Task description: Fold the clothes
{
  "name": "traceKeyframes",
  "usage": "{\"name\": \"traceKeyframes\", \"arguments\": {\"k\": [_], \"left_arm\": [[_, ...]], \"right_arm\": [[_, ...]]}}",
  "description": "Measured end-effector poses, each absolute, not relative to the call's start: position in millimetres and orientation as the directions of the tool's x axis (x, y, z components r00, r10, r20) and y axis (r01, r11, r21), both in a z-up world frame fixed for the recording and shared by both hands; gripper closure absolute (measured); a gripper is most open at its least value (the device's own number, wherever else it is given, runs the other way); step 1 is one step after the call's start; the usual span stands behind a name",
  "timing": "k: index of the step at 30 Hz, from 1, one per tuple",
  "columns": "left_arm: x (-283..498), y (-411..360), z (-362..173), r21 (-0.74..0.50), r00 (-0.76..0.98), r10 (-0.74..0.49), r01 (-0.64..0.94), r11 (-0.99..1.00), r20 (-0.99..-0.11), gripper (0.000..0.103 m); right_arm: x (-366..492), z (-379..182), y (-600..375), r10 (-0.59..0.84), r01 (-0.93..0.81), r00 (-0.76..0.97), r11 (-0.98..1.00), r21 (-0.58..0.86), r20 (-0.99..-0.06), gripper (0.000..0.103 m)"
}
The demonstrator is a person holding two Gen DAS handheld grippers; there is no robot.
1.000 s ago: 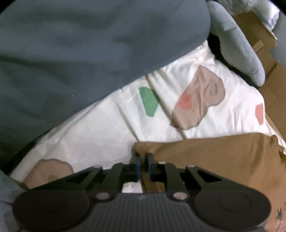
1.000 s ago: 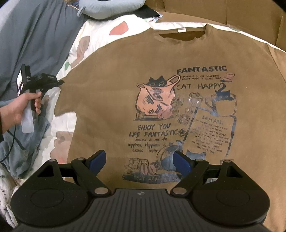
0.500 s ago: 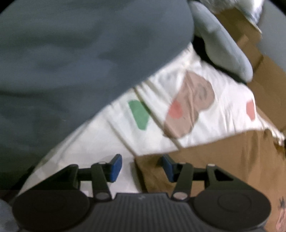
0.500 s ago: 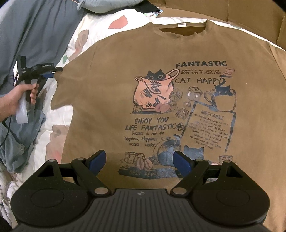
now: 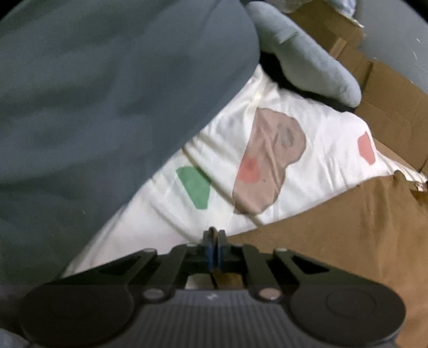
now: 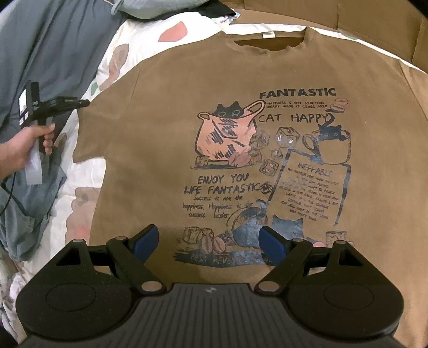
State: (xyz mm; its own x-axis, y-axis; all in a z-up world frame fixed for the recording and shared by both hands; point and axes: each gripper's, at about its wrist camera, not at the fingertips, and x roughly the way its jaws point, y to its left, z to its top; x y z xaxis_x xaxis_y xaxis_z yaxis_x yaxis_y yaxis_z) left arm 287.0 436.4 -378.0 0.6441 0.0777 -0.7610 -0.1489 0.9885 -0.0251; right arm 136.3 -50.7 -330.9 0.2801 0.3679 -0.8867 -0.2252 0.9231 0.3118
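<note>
A brown T-shirt (image 6: pixel 165 128) with a cat print lies flat and face up on the patterned white bedsheet (image 6: pixel 133 45), collar at the far end. My left gripper (image 5: pixel 214 242) is shut on the corner of the shirt's left sleeve (image 5: pixel 334 227), and brown cloth shows between its blue pads. The right wrist view shows a hand (image 6: pixel 21 147) holding that left gripper (image 6: pixel 81 103) at the sleeve tip. My right gripper (image 6: pixel 208 241) hangs open over the shirt's lower hem, nothing between its fingers.
A dark grey blanket (image 5: pixel 93 93) covers the left side of the bed, with a light grey pillow (image 5: pixel 302 53) beyond it. Cardboard (image 6: pixel 347 24) borders the far side. Crumpled blue clothing (image 6: pixel 29 214) lies at the left edge by the hand.
The left gripper, shut a second ago, opened half a second ago and has shut again on the sleeve corner. The right gripper stays open and has barely shifted over the hem.
</note>
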Motion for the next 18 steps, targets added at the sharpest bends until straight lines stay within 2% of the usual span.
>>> {"name": "traceKeyframes", "arguments": {"k": [7, 11, 13, 14, 15, 18], "left_arm": [[289, 437, -388, 0.011, 0.624, 0.128, -0.188, 0.982, -0.771, 0.1], [294, 436, -397, 0.018, 0.588, 0.156, -0.234, 0.972, -0.794, 0.093], [295, 441, -393, -0.011, 0.576, 0.147, -0.261, 0.965, -0.804, 0.086], [295, 443, -390, -0.015, 0.572, 0.148, -0.271, 0.963, -0.807, 0.073], [294, 445, -386, -0.019, 0.569, 0.15, -0.28, 0.96, -0.808, 0.067], [287, 450, -371, -0.025, 0.581, 0.15, -0.282, 0.959, -0.8, 0.068]], "right_arm": [[135, -333, -49, 0.37, -0.226, 0.272, 0.922, 0.315, -0.888, 0.017], [133, -335, -50, 0.364, -0.22, 0.265, 0.924, 0.312, -0.893, 0.017], [133, -335, -51, 0.364, -0.213, 0.267, 0.925, 0.314, -0.892, 0.017], [133, -335, -51, 0.365, -0.209, 0.269, 0.925, 0.316, -0.891, 0.017], [134, -335, -51, 0.366, -0.206, 0.27, 0.925, 0.318, -0.89, 0.017], [136, -334, -48, 0.378, -0.206, 0.278, 0.921, 0.33, -0.883, 0.017]]}}
